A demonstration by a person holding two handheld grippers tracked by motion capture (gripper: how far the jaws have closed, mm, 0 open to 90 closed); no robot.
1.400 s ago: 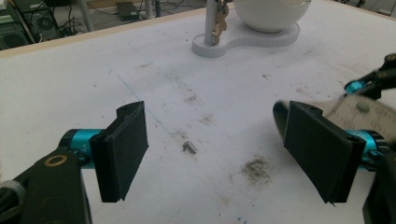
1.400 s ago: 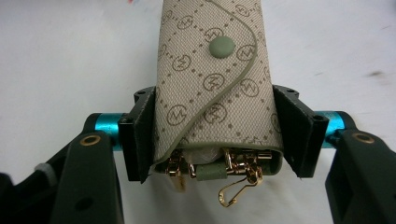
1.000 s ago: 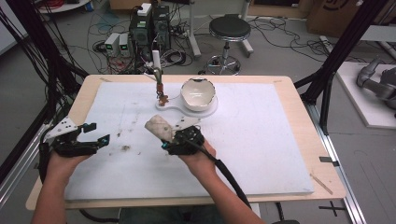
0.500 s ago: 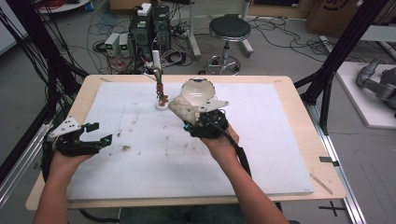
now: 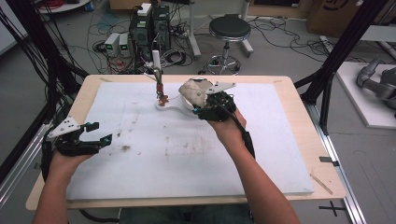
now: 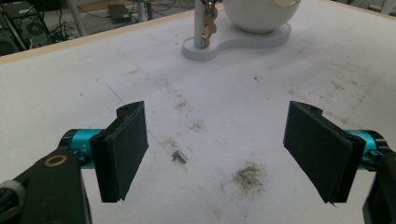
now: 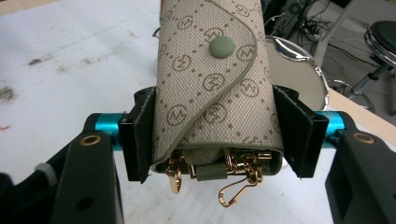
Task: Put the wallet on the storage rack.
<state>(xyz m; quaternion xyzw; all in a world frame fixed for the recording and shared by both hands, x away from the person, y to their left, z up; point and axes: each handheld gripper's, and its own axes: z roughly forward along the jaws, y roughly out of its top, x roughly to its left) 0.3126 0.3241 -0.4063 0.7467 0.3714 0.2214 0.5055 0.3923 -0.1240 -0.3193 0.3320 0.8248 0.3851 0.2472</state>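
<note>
Right tongs (image 7: 219, 126) pinch a beige key pouch (image 7: 215, 84) between their two black jaws, one jaw pressed flat against each long side of it. The pouch is woven fabric with a repeated round monogram, edged in grey-green, and its curved flap is closed by a grey-green snap (image 7: 221, 47). Gold clasps (image 7: 236, 184) hang out of its open lower end, toward the gripper camera. In the high view the right tongs (image 5: 200, 103) hold the pouch (image 5: 193, 92) clear of the table (image 5: 280, 84), at its far middle, just over the white bowl-shaped holder, whose mirrored rim (image 7: 299, 56) shows behind the pouch in the right gripper view.

Left tongs (image 6: 215, 149) stand spread wide with nothing between the jaws, low over the white mat (image 6: 261, 112) near the table's left edge; the high view shows them (image 5: 95, 133) well apart from the right hand (image 5: 229, 128). Ahead of them lies a small dark scrap (image 6: 179, 156) and a smudge of grey dust (image 6: 247, 175) on the stained mat. Farther on stands the white base (image 6: 233, 44) that carries a short post (image 6: 200, 23) with a brass key fitting (image 6: 208, 25) hanging beside it and the round white bowl (image 6: 259, 14) next to that. In the high view the post (image 5: 157, 65) rises at the far edge of the mat, just left of the held pouch.
</note>
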